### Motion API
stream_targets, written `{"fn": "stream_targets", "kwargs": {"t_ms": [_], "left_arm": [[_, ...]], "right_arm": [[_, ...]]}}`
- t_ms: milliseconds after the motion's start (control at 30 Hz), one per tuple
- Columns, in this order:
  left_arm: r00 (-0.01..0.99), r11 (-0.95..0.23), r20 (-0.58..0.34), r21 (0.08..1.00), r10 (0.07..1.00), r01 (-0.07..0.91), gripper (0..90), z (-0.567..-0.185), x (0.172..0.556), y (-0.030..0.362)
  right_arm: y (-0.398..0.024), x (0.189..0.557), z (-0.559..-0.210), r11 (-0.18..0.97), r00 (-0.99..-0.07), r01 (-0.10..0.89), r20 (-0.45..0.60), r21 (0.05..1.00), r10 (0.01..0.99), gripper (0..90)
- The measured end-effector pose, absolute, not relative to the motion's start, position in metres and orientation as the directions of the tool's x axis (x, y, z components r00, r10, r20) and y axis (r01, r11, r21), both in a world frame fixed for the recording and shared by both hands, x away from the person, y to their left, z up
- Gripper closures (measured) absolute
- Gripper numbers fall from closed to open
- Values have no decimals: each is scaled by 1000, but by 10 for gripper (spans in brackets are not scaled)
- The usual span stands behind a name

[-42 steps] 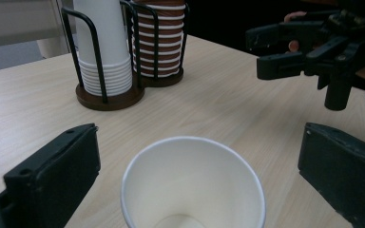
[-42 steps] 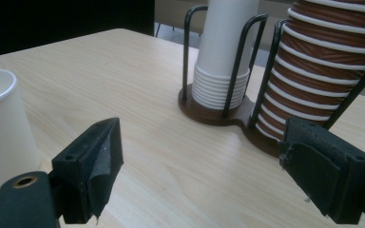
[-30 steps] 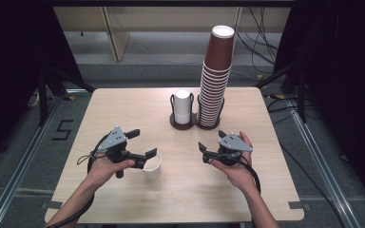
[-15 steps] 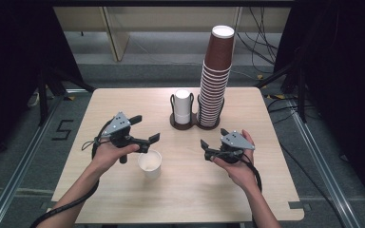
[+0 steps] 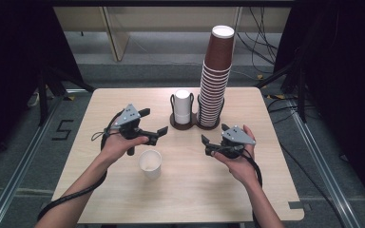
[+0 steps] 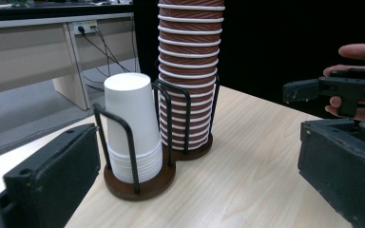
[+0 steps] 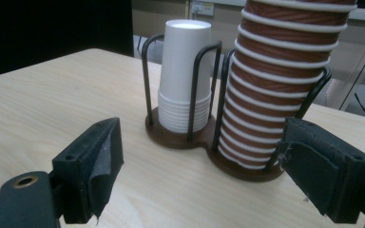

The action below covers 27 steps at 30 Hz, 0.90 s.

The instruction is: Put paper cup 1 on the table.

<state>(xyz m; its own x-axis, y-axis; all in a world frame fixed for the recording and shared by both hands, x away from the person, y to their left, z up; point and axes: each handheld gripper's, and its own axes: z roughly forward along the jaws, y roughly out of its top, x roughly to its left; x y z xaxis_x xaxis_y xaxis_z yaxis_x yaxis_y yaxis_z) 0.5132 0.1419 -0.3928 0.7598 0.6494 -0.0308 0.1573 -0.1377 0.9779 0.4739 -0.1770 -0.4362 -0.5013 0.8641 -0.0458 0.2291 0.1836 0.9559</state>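
Numeral "5" marked on the floor point(image 5: 62, 129)

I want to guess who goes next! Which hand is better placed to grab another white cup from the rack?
Probably the left. The left gripper has open, empty jaws aimed at the white cups, on its side of the rack. The right gripper, also open, sits nearer the brown cups.

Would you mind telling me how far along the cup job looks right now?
Done: one white paper cup stands upright, alone on the table. In hand: nothing; left claw and right claw hover open. Left: the white cup stack and brown cup stack remain in the holder.
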Motion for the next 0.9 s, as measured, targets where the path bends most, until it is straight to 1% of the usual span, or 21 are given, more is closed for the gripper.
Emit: {"fn": "stream_targets", "kwargs": {"t_ms": [67, 133, 167, 233, 300, 400, 567, 667, 700, 767, 833, 867, 900], "left_arm": [[767, -138, -28, 979, 641, 151, 0, -390, 518, 137], [769, -134, -26, 980, 639, 145, 0, -387, 522, 133], [769, -136, -19, 981, 639, 138, 0, -386, 524, 131], [770, -132, -19, 982, 637, 133, 0, -384, 528, 126], [771, -137, -7, 983, 637, 122, 0, -382, 532, 120], [775, -138, 5, 985, 632, 106, 0, -378, 535, 112], [780, -154, 27, 984, 625, 90, 0, -372, 542, 100], [782, -150, 28, 985, 623, 84, 0, -368, 546, 92], [783, -150, 31, 985, 621, 80, 0, -367, 547, 90], [786, -148, 31, 986, 618, 77, 0, -364, 549, 85], [789, -165, 46, 984, 613, 71, 1, -362, 552, 82], [788, -151, 36, 986, 614, 72, 1, -360, 554, 79], [791, -145, 28, 987, 611, 77, 1, -359, 556, 77]], "right_arm": [[-178, 477, -433, 185, -497, 217, -55, 958, 866, 159], [-177, 479, -430, 174, -493, 229, -40, 958, 869, 158], [-178, 481, -429, 182, -496, 214, -54, 960, 867, 159], [-178, 482, -427, 170, -492, 226, -38, 959, 870, 159], [-180, 485, -424, 178, -479, 205, -60, 962, 876, 158], [-181, 486, -420, 151, -471, 222, -30, 963, 881, 159], [-186, 492, -410, 148, -454, 200, -42, 969, 890, 160], [-188, 495, -403, 115, -439, 206, -13, 972, 898, 160], [-191, 498, -400, 133, -433, 189, -39, 973, 901, 162], [-190, 500, -397, 107, -439, 197, -10, 975, 899, 162], [-191, 502, -392, 106, -428, 200, -11, 974, 904, 162], [-192, 504, -389, 114, -428, 191, -22, 975, 904, 162], [-191, 505, -387, 99, -429, 195, -6, 976, 903, 162]]}}
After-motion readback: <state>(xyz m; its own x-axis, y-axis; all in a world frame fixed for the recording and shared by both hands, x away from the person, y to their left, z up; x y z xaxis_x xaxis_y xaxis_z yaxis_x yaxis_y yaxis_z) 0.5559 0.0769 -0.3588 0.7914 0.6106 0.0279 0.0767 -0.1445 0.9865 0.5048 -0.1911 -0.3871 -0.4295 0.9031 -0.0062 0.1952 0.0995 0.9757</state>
